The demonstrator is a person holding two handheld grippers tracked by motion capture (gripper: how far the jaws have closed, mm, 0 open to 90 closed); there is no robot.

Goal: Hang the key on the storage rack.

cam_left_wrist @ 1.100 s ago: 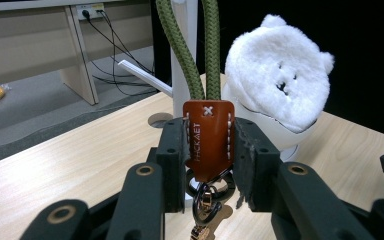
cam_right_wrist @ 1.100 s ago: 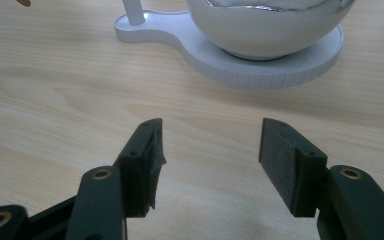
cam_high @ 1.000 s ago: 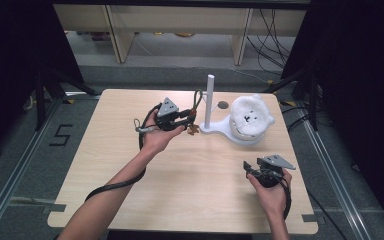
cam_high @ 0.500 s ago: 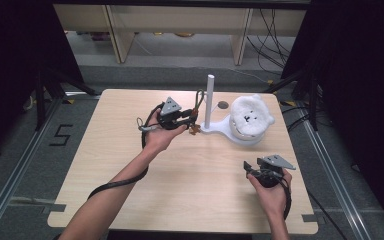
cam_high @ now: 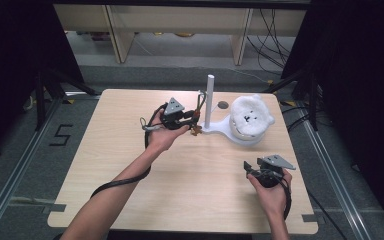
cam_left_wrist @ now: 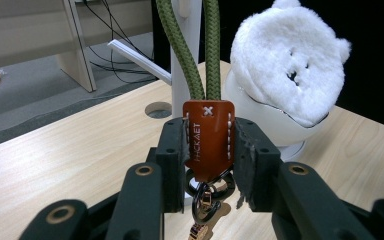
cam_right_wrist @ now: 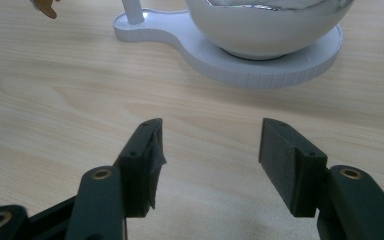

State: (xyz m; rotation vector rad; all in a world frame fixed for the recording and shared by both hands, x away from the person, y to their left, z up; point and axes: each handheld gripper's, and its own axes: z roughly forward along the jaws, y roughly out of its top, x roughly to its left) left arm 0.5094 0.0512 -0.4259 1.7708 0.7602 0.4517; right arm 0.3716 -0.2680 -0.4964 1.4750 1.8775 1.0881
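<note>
beside white post (cam_high: 210,100), at its 9 o'clock: left gripper (cam_left_wrist: 207,150) jaws clamped on brown leather tab (cam_left_wrist: 208,137) of green cord (cam_left_wrist: 211,50). right gripper (cam_right_wrist: 207,160) at table's 4 o'clock, jaws apart, holding nothing.

On the pale wooden tabletop (cam_high: 130,150), the left tongs (cam_high: 192,121) sit just beside a white upright post (cam_high: 210,100). A fluffy white plush hat (cam_high: 250,117) rests on the post's white base (cam_high: 220,129). The right tongs (cam_high: 250,167) hover well apart, near the front edge.

A pale wooden table (cam_high: 105,165) stands on a grey floor (cam_high: 20,170) marked with a "5" in black tape (cam_high: 61,135). Behind it are light wooden shelf legs (cam_high: 114,35) and loose black cables (cam_high: 270,30). Dark curtains (cam_high: 360,75) hang at both sides.
</note>
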